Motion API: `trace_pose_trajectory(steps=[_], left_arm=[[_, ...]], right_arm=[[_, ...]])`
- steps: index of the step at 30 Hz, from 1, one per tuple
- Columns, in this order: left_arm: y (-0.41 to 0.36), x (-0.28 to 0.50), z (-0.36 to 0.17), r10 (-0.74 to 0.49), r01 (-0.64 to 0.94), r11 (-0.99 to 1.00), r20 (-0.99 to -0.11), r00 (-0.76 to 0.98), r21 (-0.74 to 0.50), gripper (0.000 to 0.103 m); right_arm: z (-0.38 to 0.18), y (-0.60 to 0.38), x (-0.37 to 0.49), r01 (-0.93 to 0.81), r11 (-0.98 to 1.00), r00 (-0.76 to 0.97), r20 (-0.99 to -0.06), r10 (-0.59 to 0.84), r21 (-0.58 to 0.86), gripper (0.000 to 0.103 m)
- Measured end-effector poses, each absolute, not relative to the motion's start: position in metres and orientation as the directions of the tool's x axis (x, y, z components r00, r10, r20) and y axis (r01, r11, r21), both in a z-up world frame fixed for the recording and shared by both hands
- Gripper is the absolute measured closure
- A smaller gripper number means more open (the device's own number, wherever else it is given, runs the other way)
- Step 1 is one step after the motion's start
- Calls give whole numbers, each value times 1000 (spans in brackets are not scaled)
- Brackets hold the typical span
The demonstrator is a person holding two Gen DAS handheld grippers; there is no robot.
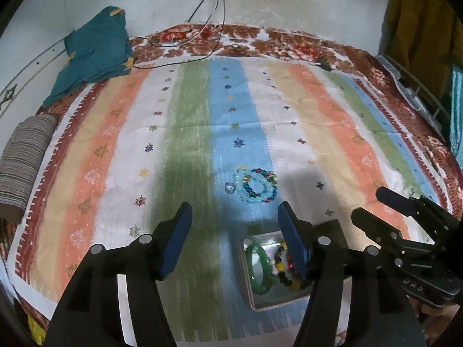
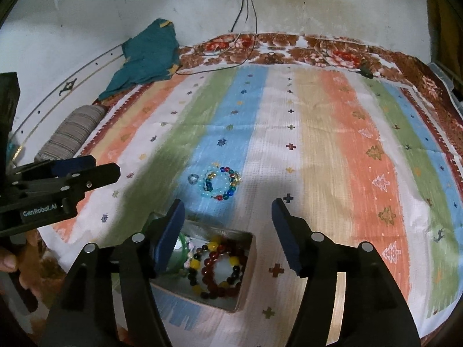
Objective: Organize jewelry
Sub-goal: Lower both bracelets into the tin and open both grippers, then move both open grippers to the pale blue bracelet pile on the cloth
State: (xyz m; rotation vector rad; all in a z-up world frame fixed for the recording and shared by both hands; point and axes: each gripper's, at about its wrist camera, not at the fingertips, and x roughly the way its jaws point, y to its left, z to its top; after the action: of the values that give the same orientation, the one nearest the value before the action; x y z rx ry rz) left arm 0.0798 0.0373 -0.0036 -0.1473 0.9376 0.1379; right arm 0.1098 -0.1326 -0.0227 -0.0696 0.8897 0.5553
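The left gripper (image 1: 234,217) hangs over the striped cloth (image 1: 185,121) with its jaws well apart and nothing between them. The right gripper (image 2: 227,214) stands the same way — jaws wide, empty. In the left view the right gripper shows at the right edge, near; in the right view the left one comes in from the left edge, with a bit of a hand (image 2: 8,263) under it.

A small open tin (image 2: 246,283) sits near, on the cloth, just under both sets of fingers. In it lie a green bangle (image 1: 256,271), a dark red bead bracelet (image 2: 222,271) and a bracelet of mixed yellow and dark beads (image 2: 199,260), all touching one another.

Farther out, on the blue stripe, lie a pale blue bead bracelet (image 2: 214,185) and a multicoloured bead bracelet (image 2: 231,179), overlapping — and just to their left a small ring (image 2: 193,178). These are apart from the tin and from both grippers.

At the far left a teal cloth (image 1: 95,55) lies bunched by the wall, with a striped roll (image 1: 26,156) nearer on that side. Cables (image 1: 211,8) hang down the wall onto the floral border.
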Motion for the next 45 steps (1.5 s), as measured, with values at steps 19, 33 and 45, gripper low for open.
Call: trace_pose_trajectory(steps=[19, 33, 45], left_arm=[[58, 133, -29, 161, -218, 974, -854, 494, 57, 40], [58, 157, -46, 162, -195, 978, -875, 456, 79, 40], [63, 178, -67, 157, -189, 978, -899, 408, 85, 40]], right_arm=[[-43, -117, 148, -489, 865, 469, -801, 373, 116, 36], [-55, -112, 175, -472, 874, 446, -824, 349, 114, 36], [-69, -103, 197, -475, 873, 414, -847, 334, 112, 36]])
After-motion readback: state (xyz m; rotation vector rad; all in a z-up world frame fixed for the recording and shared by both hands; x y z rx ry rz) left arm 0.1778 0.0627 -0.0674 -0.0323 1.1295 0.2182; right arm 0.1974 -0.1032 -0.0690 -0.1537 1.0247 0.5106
